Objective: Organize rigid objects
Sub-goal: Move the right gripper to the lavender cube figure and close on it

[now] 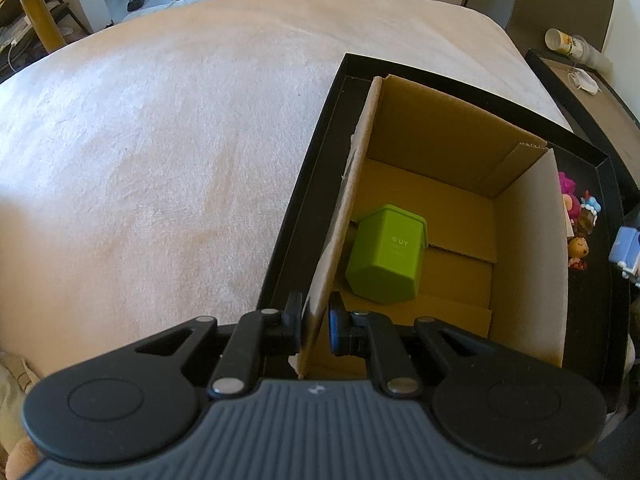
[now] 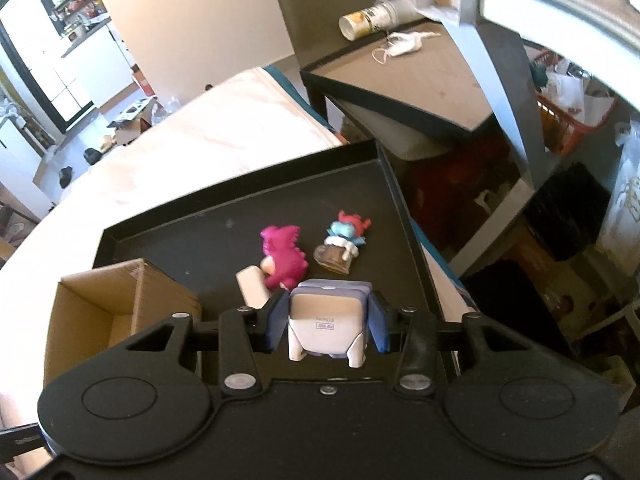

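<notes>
So the left tongs (image 1: 315, 322) at the bottom middle of the left wrist view are pinched tight on the near-left wall of the open cardboard box (image 1: 524, 264), one pad on each side of the cardboard. The box sits in a shallow black tray (image 1: 308, 184) on a cream blanket (image 1: 160, 140). Inside the box, low and left on its floor, there's a green plastic container (image 1: 384, 256) lying on its side, close to the gripped wall.

Over in the right wrist view, the right tongs (image 2: 328, 322) are clamped on a white and lavender blocky toy figure (image 2: 326, 320) at the lower centre, blue pads pressing both its sides. No earlier shot to compare with, so that's all I can say on them.

Just above it in frame, on the tray floor (image 2: 192, 240), lies a magenta dinosaur figure (image 2: 282, 256) touching a pale pink block (image 2: 252, 284), and to its right a little blue and red figure (image 2: 344, 240) on a brownish base. The box (image 2: 100, 300) shows at lower left there. Upper right of the frame: a side table (image 2: 420, 88) with a toppled cup stack (image 2: 368, 18) and a face mask (image 2: 400, 44).
</notes>
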### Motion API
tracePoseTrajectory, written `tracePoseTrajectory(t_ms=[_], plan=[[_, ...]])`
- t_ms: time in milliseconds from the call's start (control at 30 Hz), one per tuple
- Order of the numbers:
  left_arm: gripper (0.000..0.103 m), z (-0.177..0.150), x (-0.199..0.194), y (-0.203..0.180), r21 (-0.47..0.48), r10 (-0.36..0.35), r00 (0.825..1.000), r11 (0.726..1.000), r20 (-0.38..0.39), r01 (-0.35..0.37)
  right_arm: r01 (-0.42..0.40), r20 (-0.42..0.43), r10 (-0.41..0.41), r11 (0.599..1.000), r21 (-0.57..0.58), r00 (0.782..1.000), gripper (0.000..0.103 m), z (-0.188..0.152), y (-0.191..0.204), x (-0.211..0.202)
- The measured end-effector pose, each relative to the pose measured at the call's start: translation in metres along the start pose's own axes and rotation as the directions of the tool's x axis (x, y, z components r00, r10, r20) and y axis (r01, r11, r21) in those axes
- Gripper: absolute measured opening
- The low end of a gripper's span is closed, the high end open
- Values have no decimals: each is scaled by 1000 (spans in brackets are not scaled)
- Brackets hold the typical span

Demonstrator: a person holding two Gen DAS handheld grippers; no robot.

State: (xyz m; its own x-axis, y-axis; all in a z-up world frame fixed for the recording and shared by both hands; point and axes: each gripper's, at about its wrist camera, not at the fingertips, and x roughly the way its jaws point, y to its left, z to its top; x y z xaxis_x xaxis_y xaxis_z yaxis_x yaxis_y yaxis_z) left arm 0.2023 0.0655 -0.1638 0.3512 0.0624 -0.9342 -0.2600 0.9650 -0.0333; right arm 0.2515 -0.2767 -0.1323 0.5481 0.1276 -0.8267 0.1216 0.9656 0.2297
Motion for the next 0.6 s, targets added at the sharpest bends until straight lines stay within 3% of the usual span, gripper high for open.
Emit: tracePoseTrajectory(t_ms=[267, 300, 333, 600], plan=[[12, 0, 1, 4, -13, -16, 1000, 1000, 0, 16, -40, 22, 40, 999, 2, 999, 41, 8, 15, -11], [12, -1, 1, 4, -14, -19, 1000, 1000, 0, 19, -41, 29, 41, 999, -6, 999, 32, 8, 18, -13], [12, -1, 1, 4, -13, -20, 1000, 1000, 1, 20, -53, 32, 53, 999, -12, 998, 1, 10, 20, -15], [12, -1, 1, 6, -13, -40, 999, 999, 3, 40, -69, 28, 69, 997, -18, 997, 1, 13, 34, -10]])
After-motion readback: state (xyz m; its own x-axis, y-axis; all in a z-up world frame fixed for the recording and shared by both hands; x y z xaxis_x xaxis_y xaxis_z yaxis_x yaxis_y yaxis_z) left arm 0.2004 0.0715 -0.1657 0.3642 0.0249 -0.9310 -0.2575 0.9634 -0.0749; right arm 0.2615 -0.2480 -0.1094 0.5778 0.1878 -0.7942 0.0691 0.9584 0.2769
